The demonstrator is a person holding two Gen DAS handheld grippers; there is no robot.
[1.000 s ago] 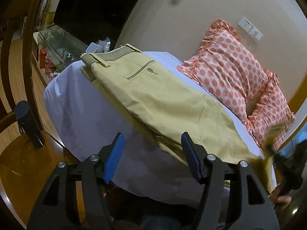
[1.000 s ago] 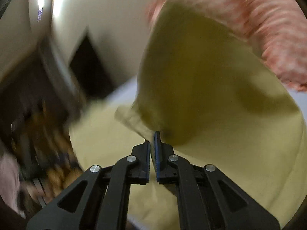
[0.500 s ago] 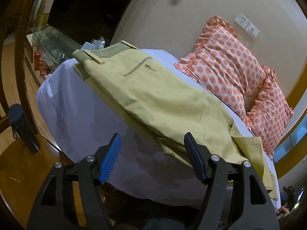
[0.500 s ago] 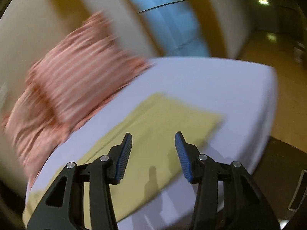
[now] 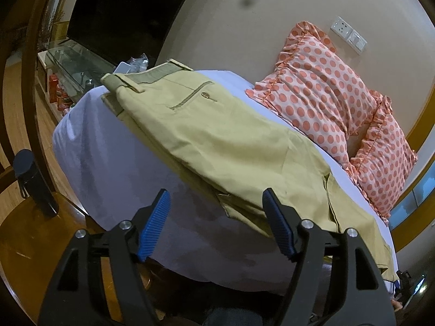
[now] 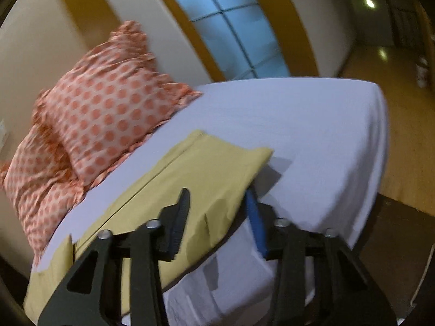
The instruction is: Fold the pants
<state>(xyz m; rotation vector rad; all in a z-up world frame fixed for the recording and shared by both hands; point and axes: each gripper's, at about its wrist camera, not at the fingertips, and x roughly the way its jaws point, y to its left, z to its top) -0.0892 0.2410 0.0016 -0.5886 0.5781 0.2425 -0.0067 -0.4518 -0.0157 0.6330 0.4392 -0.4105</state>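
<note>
The pants [image 5: 217, 141] lie lengthwise on the bed [image 5: 108, 163], one leg stacked over the other, waistband and back pocket at the end farthest from the pillows' window side, hems [image 6: 217, 160] near the bed's front edge. Judged from this layout, the lengthwise fold is complete; the crosswise folds, bringing the hems toward the waistband, remain. A small flap of fabric near the hem end lies turned over and will likely need flattening. The left gripper [image 5: 217, 222] is released, jaws spread, hovering in front of the pants' mid-section and holding nothing. The right gripper [image 6: 217, 217] is also spread; its jaws straddle the hem corner, but whether the pads touch the cloth cannot be told. The bed carries a pale lilac sheet. Two polka-dot pillows [image 5: 326, 95] rest against the wall behind the pants. A glass cabinet [image 5: 73, 68] stands beyond the waistband end, a window [image 6: 239, 32] beyond the pillows, and wooden flooring [image 6: 402, 135] surrounds the bed.
</note>
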